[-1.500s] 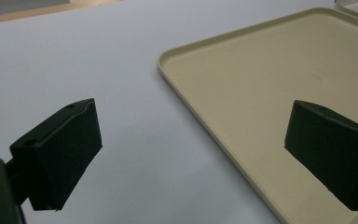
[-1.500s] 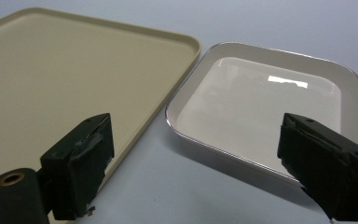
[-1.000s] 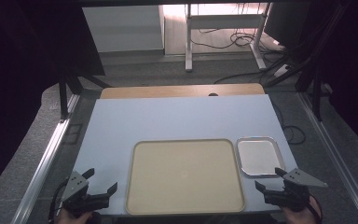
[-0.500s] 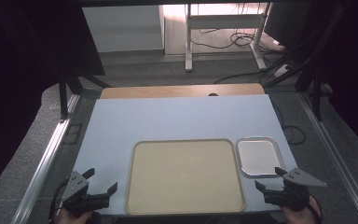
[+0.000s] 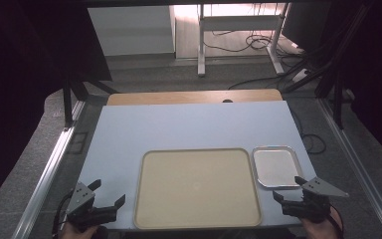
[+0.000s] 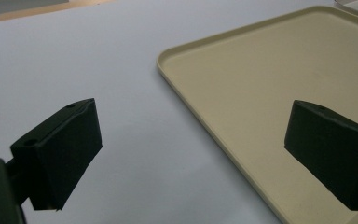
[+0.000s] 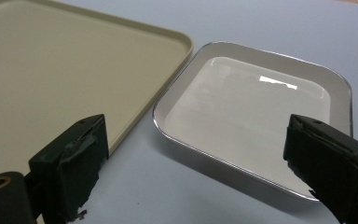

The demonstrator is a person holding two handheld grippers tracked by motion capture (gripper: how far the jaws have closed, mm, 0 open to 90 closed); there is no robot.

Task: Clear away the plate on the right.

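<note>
A large beige tray (image 5: 197, 186) lies flat on the pale blue table top (image 5: 189, 127), near its front edge. A small shiny metal tray (image 5: 275, 167) sits just to its right, with a narrow gap between them. Both trays hold nothing. My left gripper (image 5: 108, 195) rests at the front left corner, open, with its jaws spread wide over bare table and the beige tray's (image 6: 270, 88) left rim. At the front right, my right gripper (image 5: 288, 188) stands open just short of the metal tray (image 7: 251, 112). The beige tray (image 7: 65, 70) lies off to its left.
A wooden board edge (image 5: 194, 96) shows behind the table top. Metal rails (image 5: 49, 164) run along both sides of the table. Beyond it are a grey floor, a white desk frame (image 5: 238, 30) and loose cables (image 5: 258, 45).
</note>
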